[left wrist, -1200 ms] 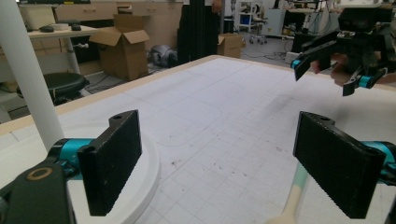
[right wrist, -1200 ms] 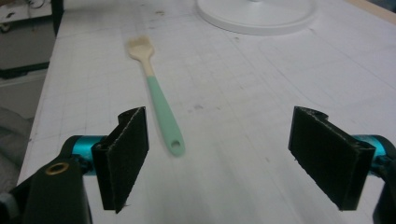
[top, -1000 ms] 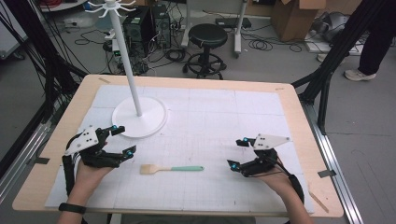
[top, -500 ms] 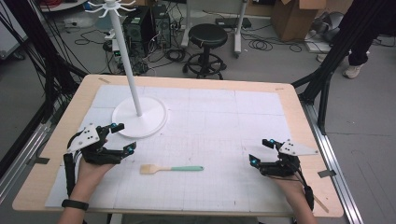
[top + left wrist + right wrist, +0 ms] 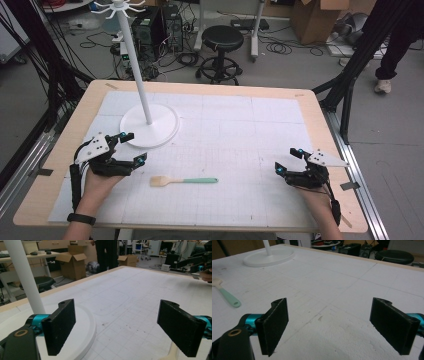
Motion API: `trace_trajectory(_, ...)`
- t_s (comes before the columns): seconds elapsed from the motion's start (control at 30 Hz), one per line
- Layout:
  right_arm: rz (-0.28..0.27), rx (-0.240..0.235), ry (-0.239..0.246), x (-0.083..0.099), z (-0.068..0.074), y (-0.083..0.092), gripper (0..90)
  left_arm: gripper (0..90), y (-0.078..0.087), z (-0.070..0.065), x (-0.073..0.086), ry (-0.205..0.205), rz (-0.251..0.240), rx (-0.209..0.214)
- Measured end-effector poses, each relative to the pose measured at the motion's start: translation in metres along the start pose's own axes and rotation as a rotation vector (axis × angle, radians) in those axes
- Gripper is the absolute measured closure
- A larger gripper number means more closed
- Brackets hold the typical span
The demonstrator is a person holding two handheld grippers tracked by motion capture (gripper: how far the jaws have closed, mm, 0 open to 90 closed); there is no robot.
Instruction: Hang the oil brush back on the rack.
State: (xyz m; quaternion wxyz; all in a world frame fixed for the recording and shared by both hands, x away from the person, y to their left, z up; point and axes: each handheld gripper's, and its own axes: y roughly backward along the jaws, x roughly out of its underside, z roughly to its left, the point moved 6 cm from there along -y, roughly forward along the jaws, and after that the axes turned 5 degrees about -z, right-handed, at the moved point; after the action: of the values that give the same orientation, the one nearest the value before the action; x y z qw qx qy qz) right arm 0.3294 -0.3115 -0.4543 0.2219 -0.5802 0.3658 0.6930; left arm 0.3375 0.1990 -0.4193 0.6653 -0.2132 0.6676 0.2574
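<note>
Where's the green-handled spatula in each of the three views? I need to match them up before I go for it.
High view: the spatula lies near the table's front middle, between the two grippers.
Left gripper view: a pale tip of it peeks out at the bottom right, below the right-hand jaw.
Right gripper view: at the left edge, handle end pointing towards the camera.
Shared landmark: the white stand base.

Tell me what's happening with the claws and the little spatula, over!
Left gripper open, empty, beside the white stand base. Right gripper open, empty, at the right table edge. Spatula lies flat between them, untouched. Nothing blocks it.
</note>
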Motion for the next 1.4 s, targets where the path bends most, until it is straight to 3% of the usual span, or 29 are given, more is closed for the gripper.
trace_trajectory(0.23, -0.001, -0.001, -0.001, -0.001, -0.001, -0.002, 14.7, 12.1, -0.003, -0.004, 0.0, 0.019, 0.023, 0.021)
trace_trajectory(0.37, -0.002, -0.001, 0.001, -0.001, -0.002, -0.002, 14.7, 8.8, -0.007, -0.008, -0.005, 0.023, 0.007, 0.03)
trace_trajectory(0.8, 0.004, 0.001, 0.002, 0.0, -0.003, -0.003, 14.7, 7.2, -0.028, -0.031, -0.013, -0.016, 0.056, 0.124)
trace_trajectory(1.03, 0.007, -0.002, -0.005, 0.0, -0.004, -0.005, 14.8, 7.0, -0.046, -0.047, -0.011, -0.046, 0.122, 0.195)
trace_trajectory(1.4, 0.008, -0.003, -0.006, 0.0, -0.005, -0.006, 14.8, 7.1, -0.072, -0.071, 0.009, -0.059, 0.258, 0.305)
